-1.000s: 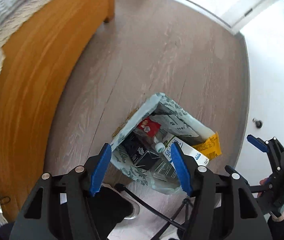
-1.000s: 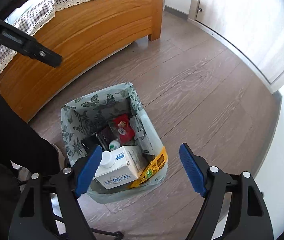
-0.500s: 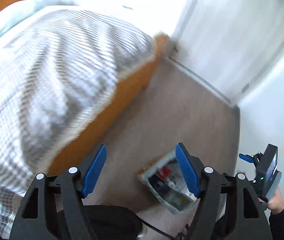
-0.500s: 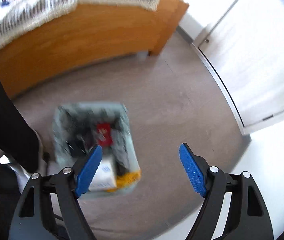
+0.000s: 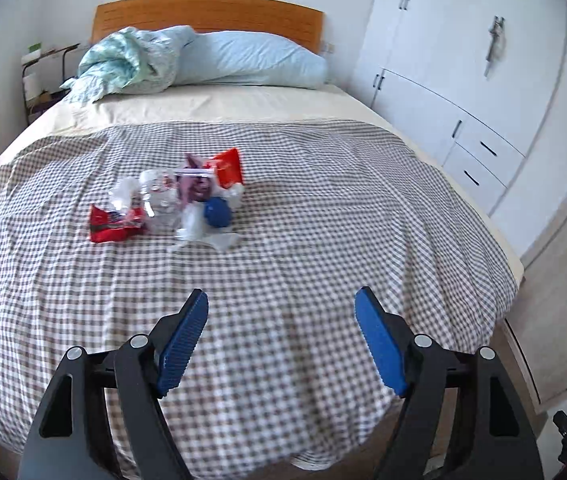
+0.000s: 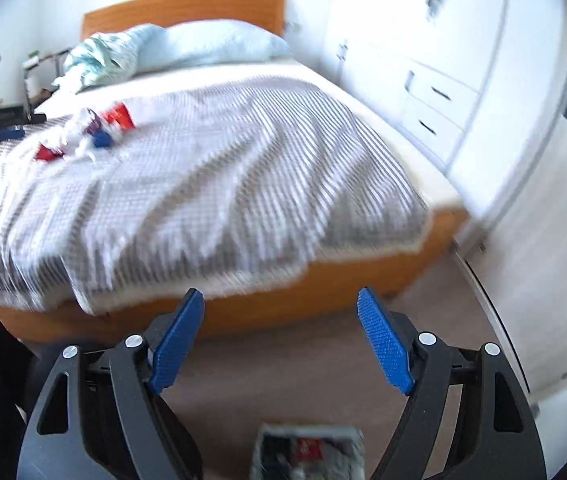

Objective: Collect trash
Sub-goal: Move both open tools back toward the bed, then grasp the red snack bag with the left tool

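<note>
**Left wrist view: both tongs released, trash pile on bed, bin on floor**

Left wrist view: left tongs (image 5: 281, 338), black frame with blue ribbed pads, spread wide with nothing between them, held above the near part of the grey-and-white checked bedspread (image 5: 323, 208). Small pile of trash (image 5: 171, 200) lies on the bedspread, well ahead of the tongs and to their left. Pile contents: flat red wrapper (image 5: 113, 226) at left, crumpled clear plastic (image 5: 155, 200) in the middle, red packet (image 5: 228, 168) at the back, blue ball-like item (image 5: 216, 212) at the front right, white scraps (image 5: 219, 240) in front. Pale blue pillow (image 5: 251, 58) and crumpled light-green quilt (image 5: 123, 62) lie at the wooden headboard (image 5: 207, 12).

Right wrist view (motion-blurred): right tongs (image 6: 281, 336) likewise spread wide, gripping nothing, held over the floor (image 6: 283, 380) beside the bed's orange wooden frame (image 6: 303, 300). Patterned trash bin (image 6: 309, 456) with items inside sits on the floor below the tongs, cut by the lower frame edge. White wardrobe (image 6: 463, 60) stands at right.
</note>
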### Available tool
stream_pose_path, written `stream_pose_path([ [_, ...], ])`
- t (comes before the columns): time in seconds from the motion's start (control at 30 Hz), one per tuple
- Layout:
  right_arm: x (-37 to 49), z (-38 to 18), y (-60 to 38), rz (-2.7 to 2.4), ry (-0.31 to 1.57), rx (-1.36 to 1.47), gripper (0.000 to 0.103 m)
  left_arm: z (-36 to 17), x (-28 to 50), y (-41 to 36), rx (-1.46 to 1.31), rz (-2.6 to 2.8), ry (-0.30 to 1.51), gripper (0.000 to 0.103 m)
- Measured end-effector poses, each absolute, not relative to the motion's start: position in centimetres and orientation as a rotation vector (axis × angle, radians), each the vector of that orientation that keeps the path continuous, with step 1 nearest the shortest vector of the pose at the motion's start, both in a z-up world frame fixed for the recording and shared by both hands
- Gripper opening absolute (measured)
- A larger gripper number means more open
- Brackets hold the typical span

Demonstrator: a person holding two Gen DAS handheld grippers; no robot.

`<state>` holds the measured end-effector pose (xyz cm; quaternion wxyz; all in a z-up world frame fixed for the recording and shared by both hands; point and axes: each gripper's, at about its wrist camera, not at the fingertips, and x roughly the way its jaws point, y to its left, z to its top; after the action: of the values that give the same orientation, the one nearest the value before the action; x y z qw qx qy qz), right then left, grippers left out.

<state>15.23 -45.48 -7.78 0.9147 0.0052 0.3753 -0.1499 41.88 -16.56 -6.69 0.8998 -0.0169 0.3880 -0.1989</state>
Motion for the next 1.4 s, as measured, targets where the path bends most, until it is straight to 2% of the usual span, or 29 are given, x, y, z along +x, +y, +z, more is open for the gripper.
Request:
stream_pose_path([
  [0.17, 23.1, -6.1, -40.6, -0.195, 0.708, -0.038, 0.076, -6.8, 49.3, -9.8, -0.072, -0.293, 0.799, 0.073],
  [0.27, 27.6, -6.2, -37.3, -0.150, 0.664, -0.058, 0.076, -9.0, 53.3, -5.4, -0.155, -0.142, 0.773, 0.071],
  [0.33, 30.8, -6.4, -34.9, -0.127, 0.628, -0.038, 0.076, -11.4, 55.4, -2.9, -0.300, -0.126, 0.809, 0.064],
  [0.37, 32.3, -6.6, -33.9, -0.114, 0.620, -0.016, 0.076, -12.5, 56.4, -1.8, -0.345, -0.101, 0.841, 0.054],
  [0.47, 37.5, -8.2, -30.7, -0.057, 0.622, 0.056, 0.076, -14.0, 58.4, 0.1, -0.423, -0.138, 0.833, 0.051],
  [0.6, 43.7, -11.5, -25.8, 0.006, 0.660, 0.049, 0.076, -16.9, 61.7, 1.3, -0.458, -0.217, 0.924, 0.049],
  [0.83, 46.2, -16.9, -22.5, 0.076, 0.700, 0.094, 0.076, -20.5, 65.2, 2.2, -0.618, -0.176, 1.019, 0.040],
  [0.87, 46.2, -17.5, -22.6, 0.076, 0.719, 0.093, 0.076, -20.5, 65.3, 1.6, -0.595, -0.172, 1.026, 0.030],
  [0.9, 46.3, -18.0, -22.9, 0.072, 0.734, 0.101, 0.076, -20.8, 65.6, 1.2, -0.570, -0.168, 1.041, 0.016],
  [0.97, 46.6, -18.7, -23.9, 0.066, 0.747, 0.138, 0.076, -21.2, 66.0, 0.7, -0.558, -0.136, 1.061, 0.008],
  [1.07, 47.0, -19.3, -24.9, 0.069, 0.762, 0.204, 0.076, -20.7, 65.8, 2.1, -0.634, -0.076, 1.035, 0.001],
  [1.17, 47.5, -19.2, -24.7, 0.076, 0.756, 0.191, 0.076, -17.9, 64.5, 4.2, -0.674, -0.037, 0.949, 0.000],
  [1.33, 48.1, -17.5, -22.3, 0.153, 0.737, 0.133, 0.076, -12.4, 62.2, 7.0, -0.583, 0.039, 0.785, 0.000],
  [1.37, 48.5, -17.1, -21.5, 0.182, 0.732, 0.116, 0.074, -11.9, 61.9, 7.9, -0.590, 0.051, 0.771, 0.000],
  [1.4, 49.3, -16.6, -20.4, 0.217, 0.730, 0.097, 0.067, -11.9, 61.7, 8.6, -0.613, 0.053, 0.765, 0.000],
])
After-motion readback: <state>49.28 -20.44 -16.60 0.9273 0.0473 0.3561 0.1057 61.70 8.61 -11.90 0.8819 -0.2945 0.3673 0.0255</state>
